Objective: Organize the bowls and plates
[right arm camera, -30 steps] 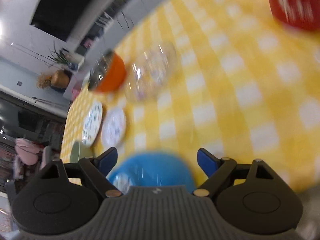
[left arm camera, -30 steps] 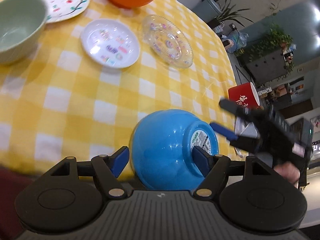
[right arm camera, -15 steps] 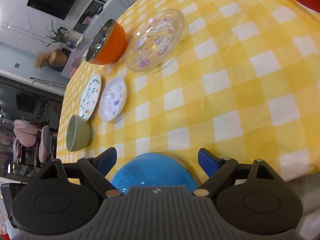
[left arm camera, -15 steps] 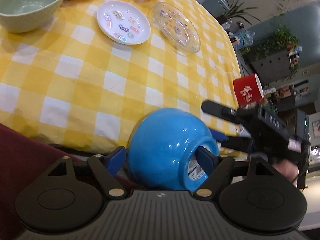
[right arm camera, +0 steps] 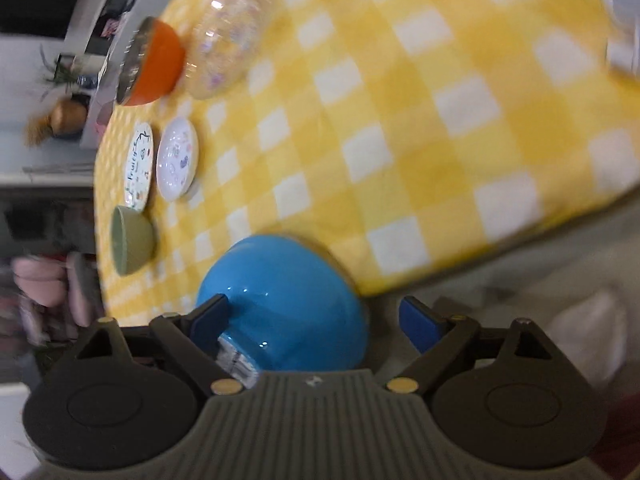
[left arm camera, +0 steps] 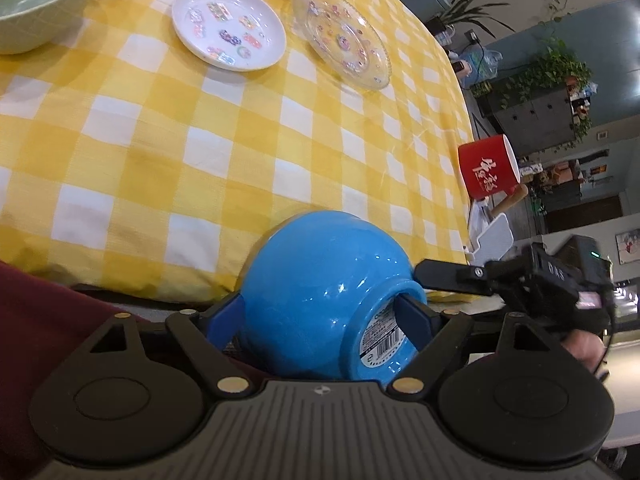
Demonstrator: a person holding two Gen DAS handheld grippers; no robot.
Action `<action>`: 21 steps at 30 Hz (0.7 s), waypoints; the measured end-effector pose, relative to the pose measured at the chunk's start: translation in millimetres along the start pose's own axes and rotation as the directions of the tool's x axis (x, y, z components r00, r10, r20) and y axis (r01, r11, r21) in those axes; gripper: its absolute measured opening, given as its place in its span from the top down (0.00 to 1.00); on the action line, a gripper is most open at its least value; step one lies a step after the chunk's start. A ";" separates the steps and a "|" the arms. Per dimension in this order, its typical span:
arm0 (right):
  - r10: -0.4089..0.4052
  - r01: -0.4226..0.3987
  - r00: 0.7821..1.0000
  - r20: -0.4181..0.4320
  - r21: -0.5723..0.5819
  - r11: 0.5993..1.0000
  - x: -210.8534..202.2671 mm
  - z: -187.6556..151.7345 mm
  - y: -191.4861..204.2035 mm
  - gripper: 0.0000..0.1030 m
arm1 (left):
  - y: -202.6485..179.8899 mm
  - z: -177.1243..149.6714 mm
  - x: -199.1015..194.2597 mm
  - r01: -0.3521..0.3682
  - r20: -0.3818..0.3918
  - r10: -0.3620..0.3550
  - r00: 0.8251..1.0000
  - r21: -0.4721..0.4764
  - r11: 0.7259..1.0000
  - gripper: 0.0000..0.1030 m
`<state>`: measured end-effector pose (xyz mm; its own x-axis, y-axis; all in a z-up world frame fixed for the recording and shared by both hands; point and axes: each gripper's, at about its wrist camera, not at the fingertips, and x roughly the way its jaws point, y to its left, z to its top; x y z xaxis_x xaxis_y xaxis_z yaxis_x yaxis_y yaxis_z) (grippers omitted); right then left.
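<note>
Between left gripper pads, blue bowl overturned

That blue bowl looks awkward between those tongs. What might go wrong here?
The blue bowl lies tipped near the table edge, glossy and round, between the left tongs, whose jaws have just been opening, so it might slip and drop. The right tongs crowd close, so the two might bump.

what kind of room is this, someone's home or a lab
Probably a lived-in home dining area: a table under a yellow checked tablecloth set with plates and bowls, leafy houseplants on a dark cabinet, and framed pictures on the walls.
</note>
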<state>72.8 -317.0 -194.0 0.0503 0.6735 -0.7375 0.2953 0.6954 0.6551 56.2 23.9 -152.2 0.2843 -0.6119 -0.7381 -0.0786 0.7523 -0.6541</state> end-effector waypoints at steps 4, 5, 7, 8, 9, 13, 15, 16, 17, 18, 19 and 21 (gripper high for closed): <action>0.098 -0.094 0.994 -0.055 0.080 0.992 22.3 0.3 -12.7 0.02 | -1.3 -0.4 5.0 -0.005 -0.009 0.005 1.000 0.012 1.000 0.00; 0.097 -0.093 0.994 -0.056 0.071 0.993 22.4 0.0 -11.2 0.02 | -1.5 -0.9 5.4 -0.005 -0.005 0.005 1.000 0.017 1.000 0.00; 0.091 -0.089 0.995 -0.039 0.038 0.995 20.8 -2.8 -5.5 0.02 | -2.7 -1.6 5.8 -0.005 -0.002 0.005 1.000 0.028 1.000 0.00; 0.090 -0.089 0.995 -0.030 0.024 0.996 20.0 -4.5 -4.1 0.02 | -2.4 -2.4 5.2 -0.004 0.004 0.004 1.000 0.036 0.999 0.00; 0.089 -0.089 0.996 -0.020 -0.002 0.996 18.3 -5.1 -1.8 0.02 | -3.0 -3.2 4.6 -0.002 0.012 0.002 1.000 0.049 0.999 0.00; 0.069 -0.066 0.998 0.016 -0.123 0.990 13.7 -9.8 11.5 0.02 | -12.9 -9.5 1.9 -0.031 0.036 0.026 0.999 0.143 0.989 0.00; 0.072 -0.067 0.997 0.026 -0.144 0.987 12.4 -11.0 13.4 0.03 | -17.4 -12.6 0.6 -0.046 0.052 0.036 0.998 0.188 0.981 0.00; 0.078 -0.073 0.996 0.029 -0.146 0.987 11.3 -11.1 13.2 0.03 | -19.4 -13.8 -0.7 -0.051 0.065 0.038 0.997 0.204 0.978 0.00; 0.087 -0.081 0.996 0.036 -0.148 0.986 9.8 -11.3 12.9 0.03 | -21.3 -15.1 -2.7 -0.055 0.079 0.038 0.996 0.223 0.973 0.00; 0.096 -0.088 0.994 0.045 -0.156 0.984 8.0 -12.0 13.6 0.04 | -23.4 -16.7 -5.2 -0.059 0.096 0.036 0.995 0.243 0.968 0.00; 0.107 -0.096 0.993 0.058 -0.174 0.980 4.6 -13.1 14.9 0.04 | -25.8 -18.5 -8.2 -0.062 0.116 0.032 0.993 0.264 0.963 0.00; 0.124 -0.105 0.989 0.079 -0.212 0.972 -0.9 -16.2 19.1 0.06 | -30.8 -22.4 -13.6 -0.080 0.150 0.035 0.988 0.305 0.949 0.00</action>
<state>63.0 -300.2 -178.2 0.1615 0.7328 -0.6610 0.0793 0.6580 0.7489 33.4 3.6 -125.7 0.4215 -0.5414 -0.7275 0.1936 0.8375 -0.5110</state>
